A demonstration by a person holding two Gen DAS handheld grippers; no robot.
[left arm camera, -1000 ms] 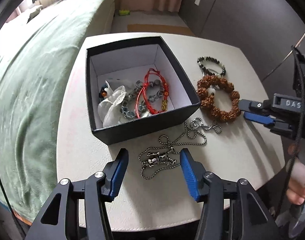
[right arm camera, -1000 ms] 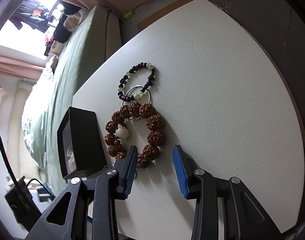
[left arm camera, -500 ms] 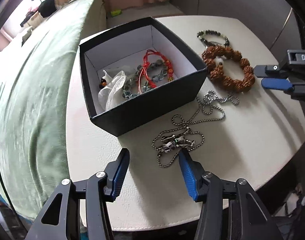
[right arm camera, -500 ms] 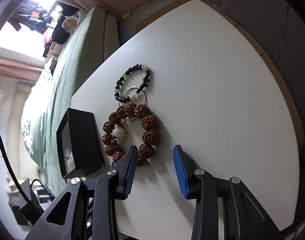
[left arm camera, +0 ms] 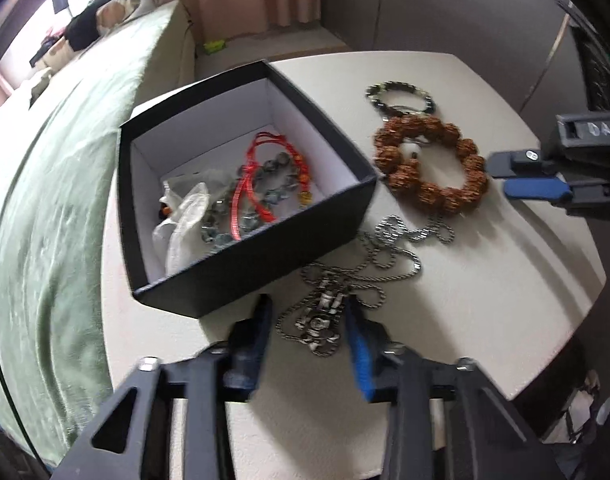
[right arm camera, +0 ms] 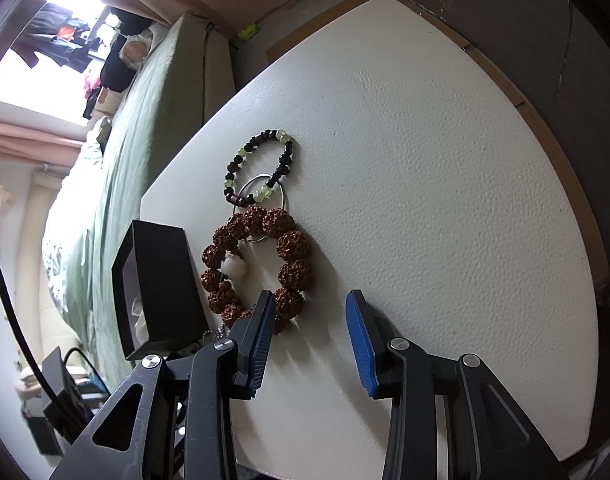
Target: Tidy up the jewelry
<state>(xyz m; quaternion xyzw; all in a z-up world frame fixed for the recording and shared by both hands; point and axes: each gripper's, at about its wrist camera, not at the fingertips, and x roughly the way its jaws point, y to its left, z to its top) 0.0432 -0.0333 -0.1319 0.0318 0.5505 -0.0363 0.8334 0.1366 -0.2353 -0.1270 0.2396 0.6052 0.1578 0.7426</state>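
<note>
From the left wrist view, the left tool point(left arm camera: 308, 320) stands spread, released, its blue fingers on either side of the pendant end of the silver chain necklace point(left arm camera: 345, 276); whether they touch it cannot be told. The chain lies tangled on the white table point(left arm camera: 485, 280), its long axis running from the pendant between the fingers up and to the right, towards the brown bead bracelet point(left arm camera: 433, 164). The black box point(left arm camera: 265, 264) sits just left of the chain, its near corner almost above the left finger — little room on that side. In the box lie a red cord bracelet point(left arm camera: 253, 184), grey beads and a crumpled clear bag point(left arm camera: 181, 220). The table's left edge runs close beside the green bed point(left arm camera: 45, 200); its near edge lies just beyond the tool's arms, and the right edge falls off to dark floor. Bare table opens to the right of the chain. The right tool point(left arm camera: 521, 172) comes in from the right, its fingers just beside the brown bracelet. Farther back lies the dark bead bracelet point(left arm camera: 401, 96).

From the right wrist view, the right tool point(right arm camera: 309, 320) is released, its fingers well apart; the left finger overlaps the near beads of the brown bead bracelet point(right arm camera: 261, 260), the right one stands over bare table point(right arm camera: 445, 200). The bracelet lies flat, a white bead point(right arm camera: 233, 266) on its left side. Beyond it and touching, a thin metal ring point(right arm camera: 265, 196) and the dark bead bracelet point(right arm camera: 261, 168) line up away from the tool. The black box point(right arm camera: 161, 292) stands just left — wide open table to the right, up to its curved far edge.
</note>
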